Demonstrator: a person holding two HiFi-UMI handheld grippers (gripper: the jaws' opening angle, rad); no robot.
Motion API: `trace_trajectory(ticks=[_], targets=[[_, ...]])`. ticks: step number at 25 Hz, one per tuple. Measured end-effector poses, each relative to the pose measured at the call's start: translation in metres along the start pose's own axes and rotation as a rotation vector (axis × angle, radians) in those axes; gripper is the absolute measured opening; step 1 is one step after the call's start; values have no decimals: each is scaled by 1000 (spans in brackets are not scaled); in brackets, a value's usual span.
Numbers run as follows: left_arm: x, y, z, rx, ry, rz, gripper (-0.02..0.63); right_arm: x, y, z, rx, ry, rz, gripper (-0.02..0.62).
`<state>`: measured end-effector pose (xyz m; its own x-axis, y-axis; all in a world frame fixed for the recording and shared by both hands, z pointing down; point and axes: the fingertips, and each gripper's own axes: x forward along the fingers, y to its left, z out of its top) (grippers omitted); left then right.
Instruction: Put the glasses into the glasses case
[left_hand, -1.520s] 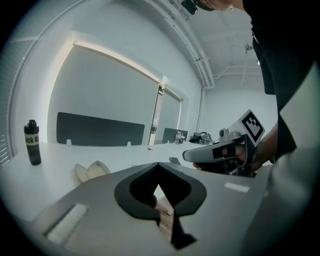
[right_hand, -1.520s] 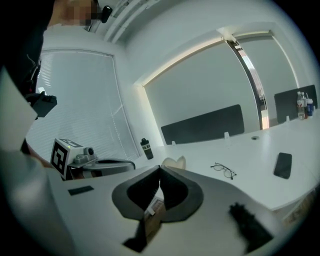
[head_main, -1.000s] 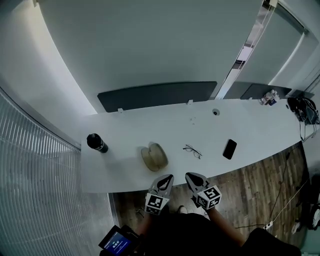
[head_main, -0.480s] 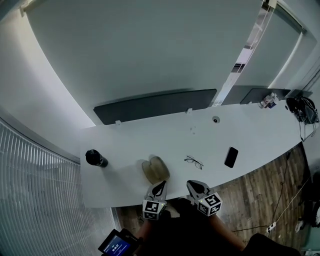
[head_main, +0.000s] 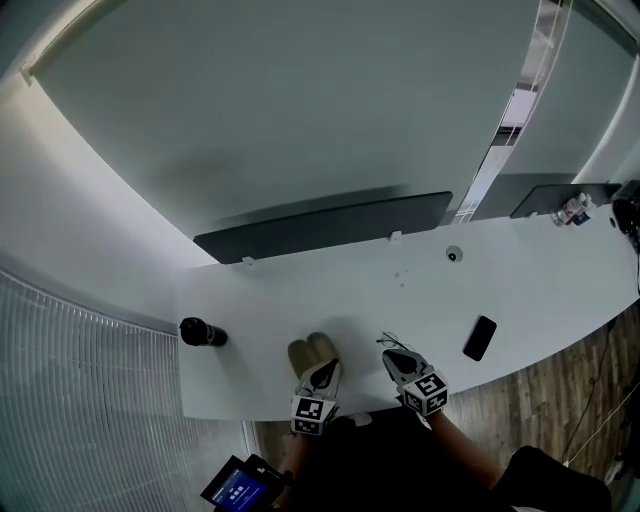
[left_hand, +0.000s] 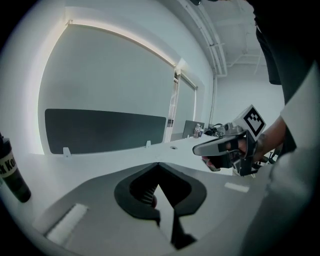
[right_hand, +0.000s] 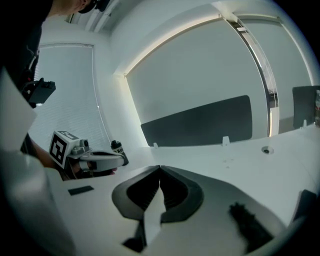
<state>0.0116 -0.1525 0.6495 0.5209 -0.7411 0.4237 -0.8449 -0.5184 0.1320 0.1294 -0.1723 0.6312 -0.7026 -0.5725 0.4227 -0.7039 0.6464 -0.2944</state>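
The tan glasses case (head_main: 312, 351) lies near the front edge of the white table (head_main: 420, 290). The thin dark glasses (head_main: 385, 341) lie just to its right, partly hidden by my right gripper. My left gripper (head_main: 326, 367) hovers at the case's near side, its jaws shut and empty. My right gripper (head_main: 391, 356) is at the near edge of the glasses, also shut with nothing in it. In the left gripper view the tips (left_hand: 158, 164) meet and the right gripper (left_hand: 225, 148) shows beside them. In the right gripper view the tips (right_hand: 160, 168) meet; neither gripper view shows the case or the glasses.
A black bottle (head_main: 202, 332) stands at the table's left end, also seen as the bottle (right_hand: 119, 151). A black phone (head_main: 480, 338) lies right of the glasses. A dark panel (head_main: 325, 225) runs along the table's back edge; small items (head_main: 572, 210) sit far right.
Both grippers have moved forward and down from in front of the table to above its front edge, next to the case and the glasses. Both stay shut.
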Motion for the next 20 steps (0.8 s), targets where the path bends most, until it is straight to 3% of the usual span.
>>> trace_trajectory(ticks=[4,12,15,20], targets=[[15,2,15,11,-32,18,8,14,-33,4,-92,51,27,8],[36,26,15,-63,-8,38,8,34,-63,-32,-145,232,14,8],[35,35,17,-57,-12,-1,8,40,-63,-55,-179,313,-20,8],[38,47,20,-48,-17,-41,8,46,-82,-88,-384,489,-66,9]])
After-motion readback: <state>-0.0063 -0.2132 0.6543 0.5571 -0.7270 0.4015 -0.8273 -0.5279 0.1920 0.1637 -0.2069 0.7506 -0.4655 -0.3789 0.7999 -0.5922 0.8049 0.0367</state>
